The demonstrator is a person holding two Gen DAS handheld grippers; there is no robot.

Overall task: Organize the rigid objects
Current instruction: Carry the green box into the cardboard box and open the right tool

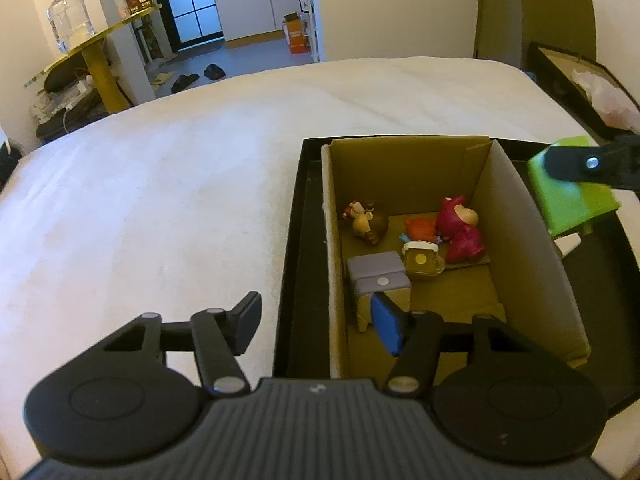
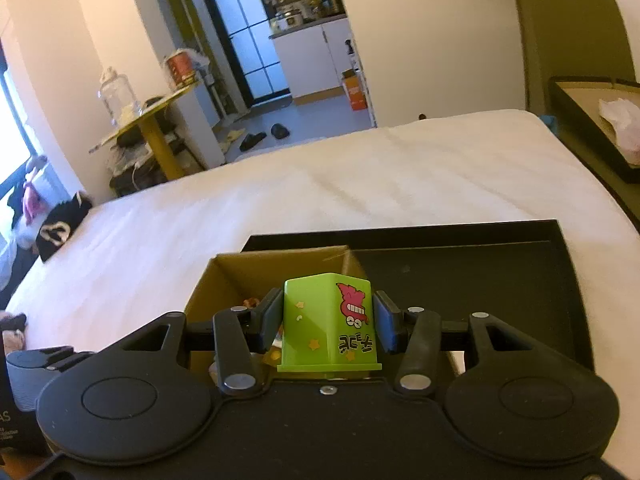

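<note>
My right hand-held gripper (image 2: 327, 325) clamps the green plastic cup (image 2: 329, 322) by 2 flat sides, seemingly light, stiff, slippery; my left hand-held gripper (image 1: 318, 322) stands apart, empty.

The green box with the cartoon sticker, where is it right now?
The green box is clamped in the right tool, held above the black tray, just right of the cardboard box of toys.
</note>
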